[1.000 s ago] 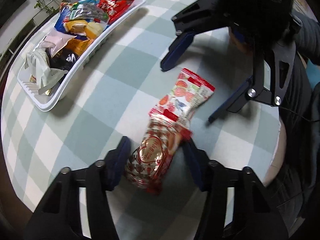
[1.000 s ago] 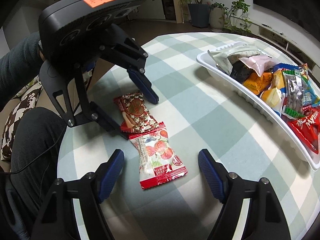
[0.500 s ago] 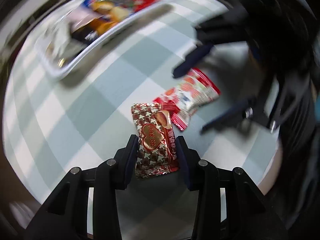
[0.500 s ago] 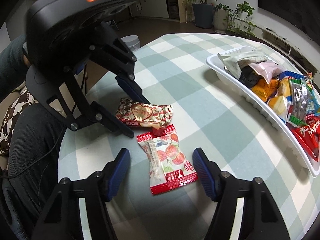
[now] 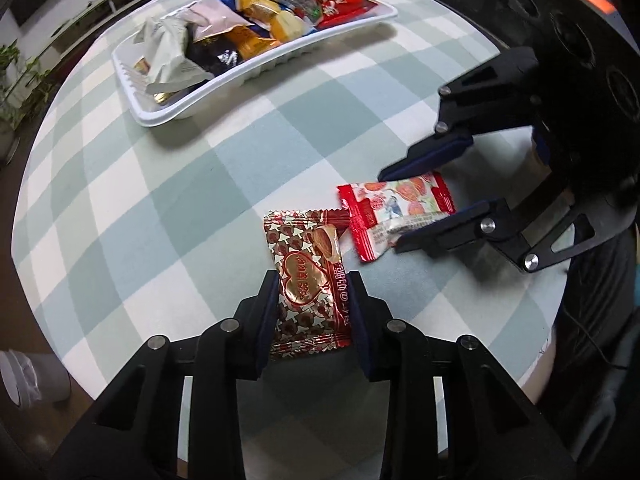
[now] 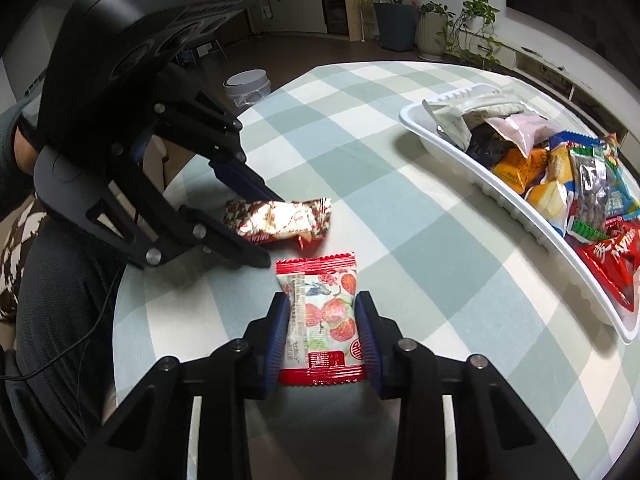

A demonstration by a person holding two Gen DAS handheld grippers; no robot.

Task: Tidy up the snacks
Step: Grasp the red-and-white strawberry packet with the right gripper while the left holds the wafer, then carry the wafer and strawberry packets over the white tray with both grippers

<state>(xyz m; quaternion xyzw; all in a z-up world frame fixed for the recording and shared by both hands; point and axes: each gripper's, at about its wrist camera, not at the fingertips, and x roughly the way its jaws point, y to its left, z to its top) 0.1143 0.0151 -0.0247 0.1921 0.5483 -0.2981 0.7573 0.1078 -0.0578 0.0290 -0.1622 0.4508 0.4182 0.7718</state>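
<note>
Red wrappers: my left gripper (image 5: 314,306) jaws have just closed across the heart packet (image 5: 308,284), right gripper (image 6: 322,330) jaws across the strawberry packet (image 6: 324,316); both packets lie lengthwise between them.

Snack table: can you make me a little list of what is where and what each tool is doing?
table: round, green and white checked cloth
tray: white tray, heaped with mixed snack packets, at the far side
left tool: jaws have just been closing, pads pressed on the heart-print packet
right tool: jaws have just been closing, pads pressed on the strawberry packet
packets: both lying on the cloth, side by side, corners overlapping
not yet done: neither packet is in the tray
</note>
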